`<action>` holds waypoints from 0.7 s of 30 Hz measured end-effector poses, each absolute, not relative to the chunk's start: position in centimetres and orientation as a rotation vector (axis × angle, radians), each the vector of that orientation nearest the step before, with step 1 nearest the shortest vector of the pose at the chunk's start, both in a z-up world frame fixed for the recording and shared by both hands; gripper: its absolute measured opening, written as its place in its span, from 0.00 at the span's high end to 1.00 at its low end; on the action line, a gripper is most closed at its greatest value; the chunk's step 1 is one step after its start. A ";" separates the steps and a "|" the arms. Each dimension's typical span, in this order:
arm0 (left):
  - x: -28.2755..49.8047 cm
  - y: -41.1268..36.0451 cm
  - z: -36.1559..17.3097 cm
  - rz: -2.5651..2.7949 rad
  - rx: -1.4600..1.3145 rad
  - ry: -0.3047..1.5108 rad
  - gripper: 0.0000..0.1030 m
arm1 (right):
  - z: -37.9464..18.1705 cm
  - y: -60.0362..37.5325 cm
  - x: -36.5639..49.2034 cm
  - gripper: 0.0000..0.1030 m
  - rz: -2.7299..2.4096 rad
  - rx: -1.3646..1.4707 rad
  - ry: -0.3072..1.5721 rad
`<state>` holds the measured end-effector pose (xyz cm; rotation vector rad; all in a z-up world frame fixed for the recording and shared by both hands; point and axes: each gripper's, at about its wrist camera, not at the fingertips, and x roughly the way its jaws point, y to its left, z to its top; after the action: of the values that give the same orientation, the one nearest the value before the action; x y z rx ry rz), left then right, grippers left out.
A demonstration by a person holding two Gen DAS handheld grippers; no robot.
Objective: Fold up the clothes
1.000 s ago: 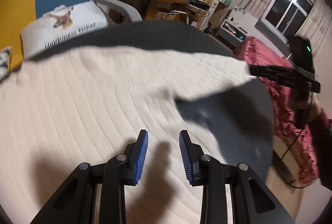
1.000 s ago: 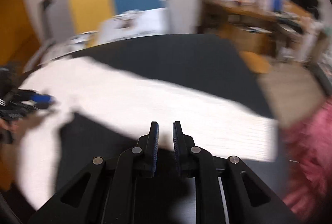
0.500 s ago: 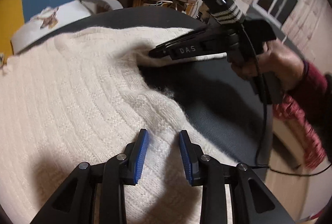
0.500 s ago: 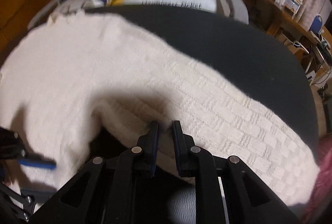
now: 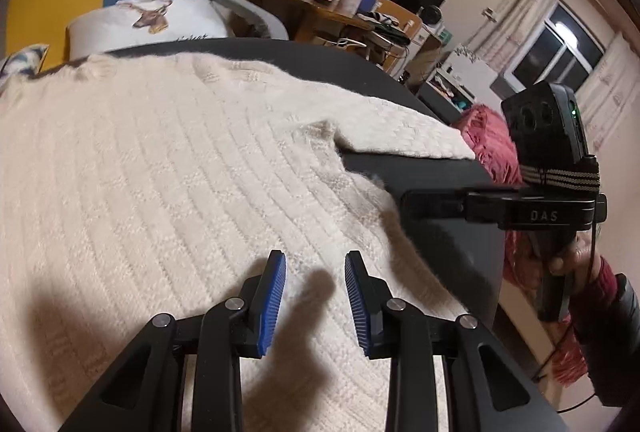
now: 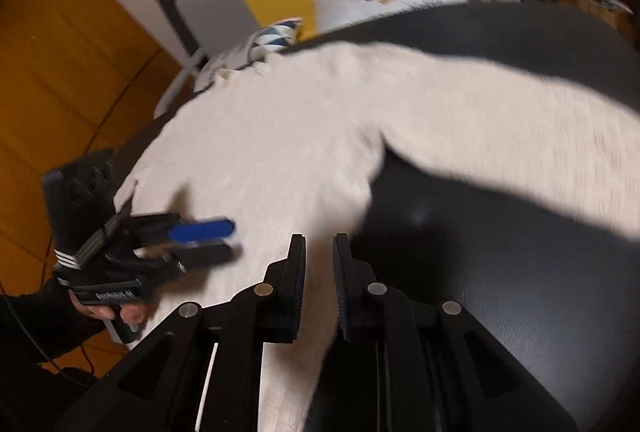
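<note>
While a cream knitted sweater (image 5: 168, 168) lay spread flat over most of the dark round table (image 5: 440, 176), the left gripper (image 5: 315, 296) hovered above its near hem, blue pads (image 5: 273, 296) spread apart with nothing between them. One sleeve (image 5: 400, 136) stretched toward the table's far right edge. Farther right, the right gripper (image 6: 319, 286), held in a hand (image 5: 576, 256), stood with its jaws nearly pressed together over the sweater's near right edge; no fabric was visibly pinched. A red fringed cloth (image 5: 492, 144) lay beyond.
</note>
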<state>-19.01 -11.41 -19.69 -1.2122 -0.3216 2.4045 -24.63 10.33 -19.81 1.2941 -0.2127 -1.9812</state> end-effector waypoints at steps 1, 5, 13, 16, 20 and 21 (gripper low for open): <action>-19.3 -11.1 -19.6 2.402 -1.202 -0.300 0.70 | -20.2 10.6 -24.4 0.85 -1.977 1.295 -0.255; -20.4 -10.2 -20.3 2.387 -1.214 -0.229 0.70 | -21.5 10.0 -25.4 0.85 -1.980 1.294 -0.370; -20.4 -11.8 -21.4 2.336 -1.233 -0.360 0.70 | -22.7 10.1 -26.6 0.85 -2.025 1.290 -0.526; -20.5 -11.6 -21.5 2.336 -1.233 -0.364 0.70 | -22.3 10.4 -26.4 0.85 -2.062 1.242 -0.538; -20.5 -11.3 -21.5 2.343 -1.236 -0.353 0.70 | -22.7 10.3 -27.0 0.84 -2.034 1.244 -0.601; -20.5 -11.3 -21.5 2.345 -1.236 -0.350 0.70 | -22.6 10.1 -27.0 0.84 -2.056 1.243 -0.581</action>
<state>-20.51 -11.28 -21.50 -1.2363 -0.3496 2.3449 -27.03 10.11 -22.59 1.2428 -0.5809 -2.0559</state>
